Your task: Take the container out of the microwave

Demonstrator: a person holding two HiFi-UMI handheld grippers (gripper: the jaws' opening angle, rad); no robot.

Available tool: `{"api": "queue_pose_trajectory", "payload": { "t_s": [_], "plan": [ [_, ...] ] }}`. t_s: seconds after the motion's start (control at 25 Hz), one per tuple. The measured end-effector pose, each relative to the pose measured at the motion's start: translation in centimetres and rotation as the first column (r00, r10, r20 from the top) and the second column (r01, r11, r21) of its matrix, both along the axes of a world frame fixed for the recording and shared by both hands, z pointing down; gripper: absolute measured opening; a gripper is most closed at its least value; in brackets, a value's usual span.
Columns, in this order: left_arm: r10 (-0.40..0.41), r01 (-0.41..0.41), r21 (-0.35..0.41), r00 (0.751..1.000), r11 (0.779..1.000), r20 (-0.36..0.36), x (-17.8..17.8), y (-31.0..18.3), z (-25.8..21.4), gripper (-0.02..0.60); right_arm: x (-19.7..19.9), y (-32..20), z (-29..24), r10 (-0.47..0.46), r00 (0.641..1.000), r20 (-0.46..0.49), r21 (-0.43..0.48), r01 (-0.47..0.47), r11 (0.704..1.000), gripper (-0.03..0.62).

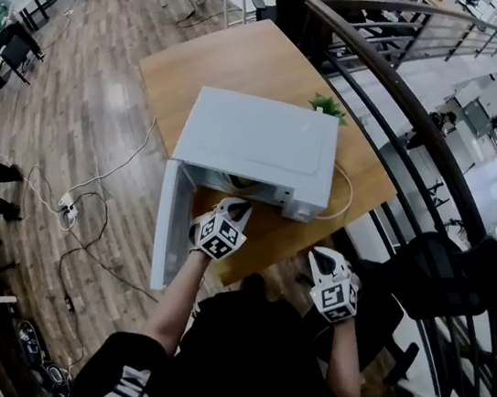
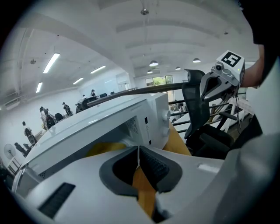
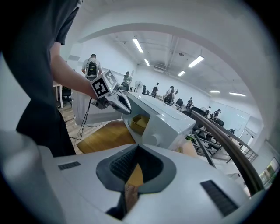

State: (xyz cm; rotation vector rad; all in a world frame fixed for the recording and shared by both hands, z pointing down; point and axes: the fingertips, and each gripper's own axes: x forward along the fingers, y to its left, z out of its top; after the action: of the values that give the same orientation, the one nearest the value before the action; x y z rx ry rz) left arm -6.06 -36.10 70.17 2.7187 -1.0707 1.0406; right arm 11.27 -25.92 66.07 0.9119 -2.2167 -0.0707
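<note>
A white microwave [image 1: 261, 144] stands on the wooden table [image 1: 241, 62] with its door [image 1: 170, 228] swung open to the left. Inside sits a tan, round container [image 3: 139, 123], only its rim showing in the head view [image 1: 232, 182]. My left gripper [image 1: 230, 207] hovers just in front of the opening, jaws shut with nothing between them; in its own view [image 2: 138, 151] the yellow container [image 2: 105, 148] lies just beyond the tips. My right gripper [image 1: 323, 260] hangs lower right, off the table's front edge and away from the microwave, also shut and empty [image 3: 138, 148].
A small green plant [image 1: 329, 108] sits behind the microwave. A white cord [image 1: 346, 194] runs from its right side. A dark curved railing [image 1: 401, 105] passes close on the right, with a black chair [image 1: 446, 269] below it. Cables [image 1: 89, 215] trail over the wooden floor at left.
</note>
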Motion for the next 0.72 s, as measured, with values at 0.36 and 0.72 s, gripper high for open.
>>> {"api": "queue_pose_trajectory", "payload": {
  "t_s": [0.36, 0.72],
  "plan": [
    [0.032, -0.031, -0.011, 0.994, 0.999, 0.105, -0.8, -2.9, 3.6, 0.014, -0.3, -1.4, 0.9, 0.02, 1.0, 0.005, -0.008, -0.02, 1.0, 0.0],
    [0.054, -0.047, -0.062, 0.993, 0.997, 0.107, -0.8, -4.9, 5.7, 0.055, -0.7, -2.7, 1.1, 0.014, 1.0, -0.015, -0.018, -0.015, 1.0, 0.0]
  ]
}}
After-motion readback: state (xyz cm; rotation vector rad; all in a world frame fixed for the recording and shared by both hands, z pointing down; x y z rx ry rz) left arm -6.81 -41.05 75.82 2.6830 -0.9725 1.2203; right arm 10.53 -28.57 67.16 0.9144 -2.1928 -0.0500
